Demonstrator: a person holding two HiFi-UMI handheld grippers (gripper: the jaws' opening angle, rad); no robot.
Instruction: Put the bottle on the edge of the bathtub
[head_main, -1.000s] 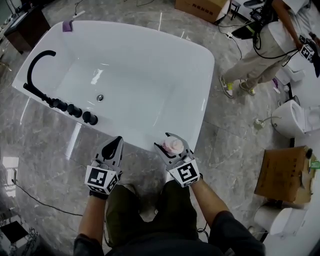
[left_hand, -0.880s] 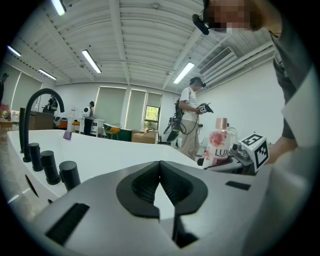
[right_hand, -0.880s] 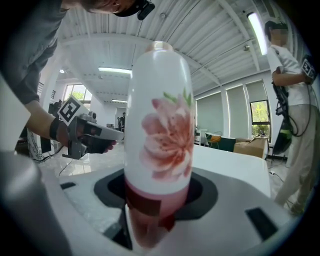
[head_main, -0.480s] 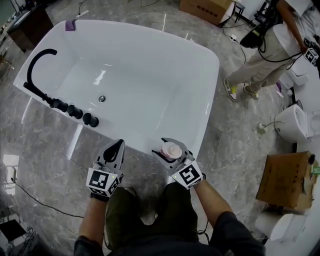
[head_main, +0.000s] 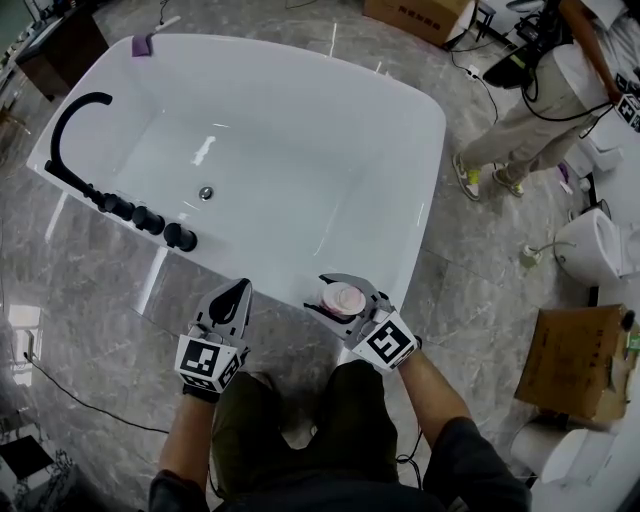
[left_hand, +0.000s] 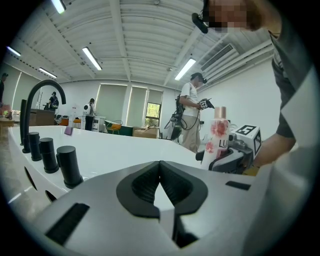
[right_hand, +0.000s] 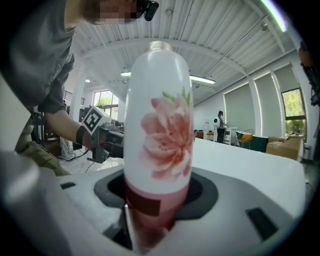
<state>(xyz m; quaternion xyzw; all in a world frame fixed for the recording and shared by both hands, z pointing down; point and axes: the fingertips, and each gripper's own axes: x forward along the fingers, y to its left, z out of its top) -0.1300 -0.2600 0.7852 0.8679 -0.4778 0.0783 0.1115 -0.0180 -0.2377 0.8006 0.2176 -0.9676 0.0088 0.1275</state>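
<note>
A white and pink bottle (right_hand: 159, 145) with a flower print stands upright in my right gripper (head_main: 343, 296), whose jaws are shut on its lower body. In the head view only the bottle's pink cap (head_main: 340, 297) shows, right at the near rim of the white bathtub (head_main: 420, 200). In the left gripper view the bottle (left_hand: 216, 135) is at the right. My left gripper (head_main: 232, 298) hangs just short of the near rim, shut with nothing between its jaws.
A black curved faucet (head_main: 72, 130) and black knobs (head_main: 148, 222) line the tub's left rim. A purple item (head_main: 143, 44) lies on the far corner. A person (head_main: 540, 90) stands at the upper right. Cardboard boxes (head_main: 572, 360) and white toilets (head_main: 595, 245) stand on the right.
My right gripper has shifted slightly left and forward with the bottle, closer over the tub's near rim. The left gripper has hardly moved.
</note>
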